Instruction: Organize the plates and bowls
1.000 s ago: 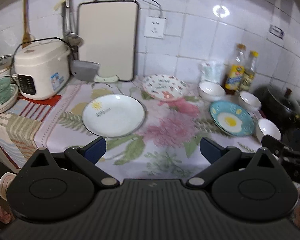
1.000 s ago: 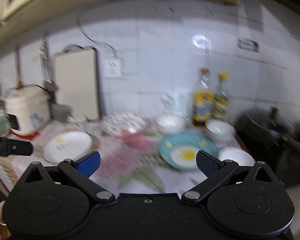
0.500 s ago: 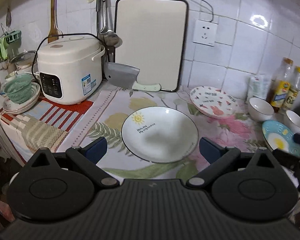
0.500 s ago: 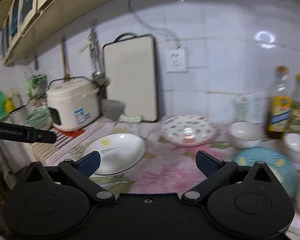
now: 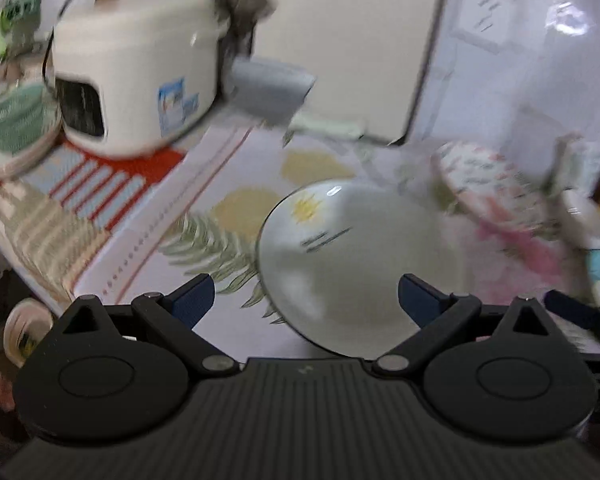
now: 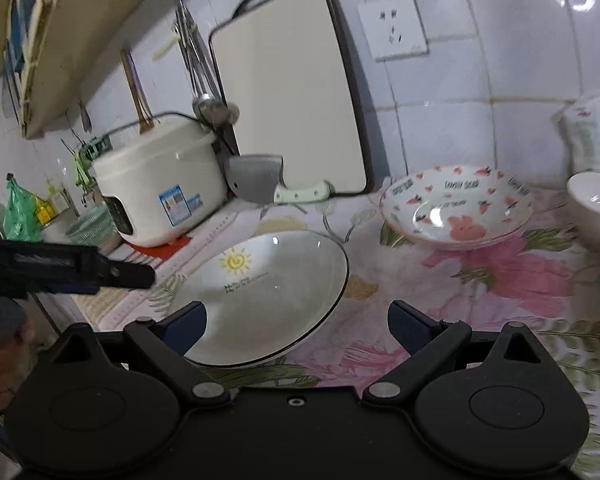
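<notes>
Right view only: white bowl (image 6: 598, 206)

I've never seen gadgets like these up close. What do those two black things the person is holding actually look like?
Each hand-held gripper is matte black plastic. The left one has a ribbed body, two round discs with triangular cut-outs, silver pivot pins and two angled fingers with dark blue pads. The right one matches, but with a smooth body. No cables or sleeves show.

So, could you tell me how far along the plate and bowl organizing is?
Nothing looks stacked yet. Both open grippers, left and right, are closing on the sun plate. The strawberry plate and white bowl sit separately.
</notes>
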{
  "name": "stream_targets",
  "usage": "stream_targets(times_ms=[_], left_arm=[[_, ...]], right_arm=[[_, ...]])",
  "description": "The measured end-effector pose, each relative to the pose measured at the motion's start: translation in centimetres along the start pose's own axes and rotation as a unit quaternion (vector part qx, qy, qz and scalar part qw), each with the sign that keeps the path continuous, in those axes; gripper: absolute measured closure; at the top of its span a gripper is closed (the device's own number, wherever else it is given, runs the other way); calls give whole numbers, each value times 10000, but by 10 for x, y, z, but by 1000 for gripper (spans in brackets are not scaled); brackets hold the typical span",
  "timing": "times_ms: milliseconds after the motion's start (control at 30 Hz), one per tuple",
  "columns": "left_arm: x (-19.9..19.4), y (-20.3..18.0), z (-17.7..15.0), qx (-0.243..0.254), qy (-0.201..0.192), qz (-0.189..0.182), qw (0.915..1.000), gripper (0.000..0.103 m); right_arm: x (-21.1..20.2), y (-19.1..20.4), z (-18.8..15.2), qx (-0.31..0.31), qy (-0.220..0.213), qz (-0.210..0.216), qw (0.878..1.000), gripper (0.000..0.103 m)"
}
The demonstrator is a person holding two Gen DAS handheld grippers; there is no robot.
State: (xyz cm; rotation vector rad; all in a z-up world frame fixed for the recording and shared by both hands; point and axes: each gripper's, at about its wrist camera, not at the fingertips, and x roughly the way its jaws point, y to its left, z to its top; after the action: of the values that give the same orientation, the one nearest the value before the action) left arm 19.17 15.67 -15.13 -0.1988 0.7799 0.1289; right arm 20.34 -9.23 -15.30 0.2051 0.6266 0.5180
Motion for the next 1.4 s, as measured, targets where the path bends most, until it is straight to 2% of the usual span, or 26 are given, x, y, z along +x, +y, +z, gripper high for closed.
stream_targets(times_ms=[33,67,100,233,300,333,533,567,600,633,733,767,800,833,867,900,1100,1300,1400], left_arm=[[16,3,0,-69,234,29,9997,6],[29,6,0,-140,400,140,9990,16],[40,8,0,-165,480,233,9984,20],[65,16,1,-226,647,281,9973,22],[75,20,4,-354,820,208,9958,35],[80,21,6,-413,897,212,9949,36],[89,26,12,-353,889,250,9951,44],[91,28,13,-387,930,192,9947,44],[92,29,14,-419,959,159,9944,45],[92,30,15,-390,975,136,9944,45],[92,31,16,-531,981,79,9937,53],[92,32,15,-574,963,47,9937,58],[92,32,15,-592,943,-7,9938,67],[91,31,15,-621,930,-98,9937,72],[92,31,15,-677,924,-166,9933,77],[93,30,15,-726,943,-231,9926,78],[91,30,11,-832,860,-215,9926,78],[90,26,11,-680,890,-118,9936,76],[88,27,13,-778,1017,-250,9915,76]], right_arm=[[7,-1,1,15,30,15,10000,7],[16,-1,1,6,98,-3,10000,11],[25,0,2,-50,160,-41,9999,12],[47,5,1,-372,241,-180,9989,15],[56,4,1,-369,313,-223,9986,19],[61,1,1,-301,352,-234,9987,20],[79,-18,6,145,434,-393,9982,24],[82,-22,8,308,486,-343,9978,29],[86,-25,11,499,598,-283,9966,39],[89,-27,12,652,682,-232,9953,43],[92,-29,12,969,749,-51,9925,66],[93,-28,12,1009,753,-85,9920,71],[95,-26,12,965,775,-197,9921,81],[97,-24,12,859,820,-331,9924,86],[97,-24,11,838,804,-326,9927,86],[97,-26,11,891,807,-302,9923,86],[105,-38,11,1328,853,-69,9874,84],[105,-38,13,1213,912,32,9884,84],[98,-39,16,1166,874,91,9893,85]])
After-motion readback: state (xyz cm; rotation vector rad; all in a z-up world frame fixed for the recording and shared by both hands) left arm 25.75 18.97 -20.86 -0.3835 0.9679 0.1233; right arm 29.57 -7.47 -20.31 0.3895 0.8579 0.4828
